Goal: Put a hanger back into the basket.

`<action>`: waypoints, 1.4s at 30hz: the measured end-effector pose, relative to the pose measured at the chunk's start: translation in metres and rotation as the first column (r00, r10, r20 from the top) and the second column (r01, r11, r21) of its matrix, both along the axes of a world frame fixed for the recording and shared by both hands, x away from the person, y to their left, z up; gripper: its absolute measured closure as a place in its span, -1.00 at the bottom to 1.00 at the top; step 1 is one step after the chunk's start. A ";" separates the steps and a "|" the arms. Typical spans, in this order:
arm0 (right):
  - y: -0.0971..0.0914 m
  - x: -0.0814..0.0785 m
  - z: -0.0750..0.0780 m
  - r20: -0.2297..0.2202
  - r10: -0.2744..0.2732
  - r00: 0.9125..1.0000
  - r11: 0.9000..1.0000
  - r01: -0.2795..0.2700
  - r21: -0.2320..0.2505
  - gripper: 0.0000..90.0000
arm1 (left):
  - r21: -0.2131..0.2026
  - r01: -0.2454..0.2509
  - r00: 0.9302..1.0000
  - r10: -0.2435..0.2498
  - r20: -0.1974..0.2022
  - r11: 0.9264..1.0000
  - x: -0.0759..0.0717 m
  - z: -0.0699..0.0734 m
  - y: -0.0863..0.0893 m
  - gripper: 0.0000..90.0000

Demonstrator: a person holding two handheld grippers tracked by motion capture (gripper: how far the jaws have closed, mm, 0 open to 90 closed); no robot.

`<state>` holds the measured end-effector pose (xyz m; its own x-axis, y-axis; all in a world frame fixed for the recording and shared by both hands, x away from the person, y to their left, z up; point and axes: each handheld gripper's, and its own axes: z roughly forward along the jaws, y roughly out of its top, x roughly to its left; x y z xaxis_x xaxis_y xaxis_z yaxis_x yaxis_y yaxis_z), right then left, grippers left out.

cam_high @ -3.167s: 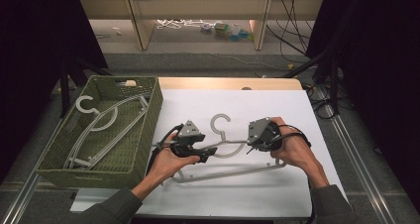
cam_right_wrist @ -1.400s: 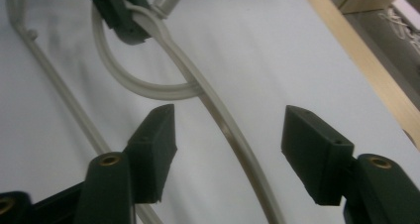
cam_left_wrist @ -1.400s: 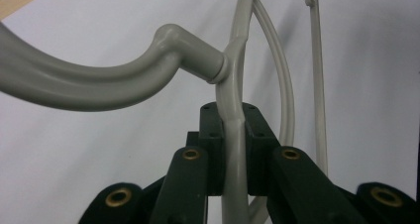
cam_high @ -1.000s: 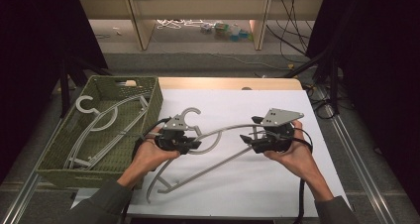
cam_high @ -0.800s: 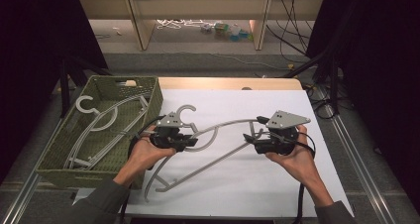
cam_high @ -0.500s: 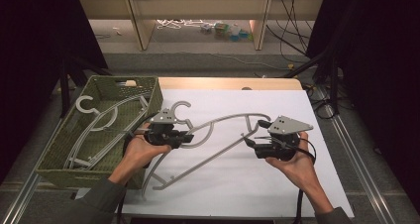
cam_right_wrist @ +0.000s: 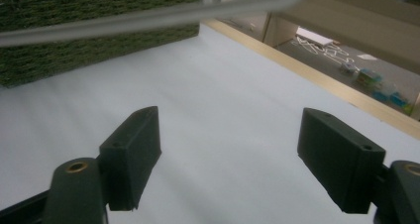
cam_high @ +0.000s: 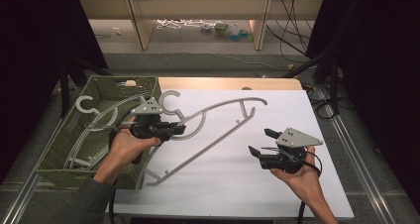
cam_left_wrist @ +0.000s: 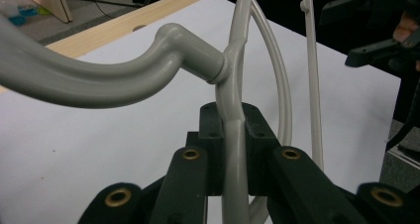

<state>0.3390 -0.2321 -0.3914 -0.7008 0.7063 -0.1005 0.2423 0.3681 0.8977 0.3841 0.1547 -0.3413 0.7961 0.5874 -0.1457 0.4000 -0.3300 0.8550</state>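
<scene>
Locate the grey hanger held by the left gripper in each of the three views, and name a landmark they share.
High view: the grey hanger runs diagonally across the middle, its hook beside the green basket, clamped in the left gripper.
Left gripper view: hanger neck rises centre, between shut jaws.
Right gripper view: a blurred hanger bar crosses the top.
Shared landmark: the white table surface.

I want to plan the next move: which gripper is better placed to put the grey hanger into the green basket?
Probably the left gripper: it is shut on the grey hanger, beside the green basket. The right gripper is open, farther away.
</scene>
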 end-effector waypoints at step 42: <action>0.012 -0.032 -0.031 0.039 0.001 0.999 0.998 -0.004 0.069 -0.54 | -0.068 -0.212 0.976 0.207 -0.072 0.975 0.035 0.063 0.137 0.81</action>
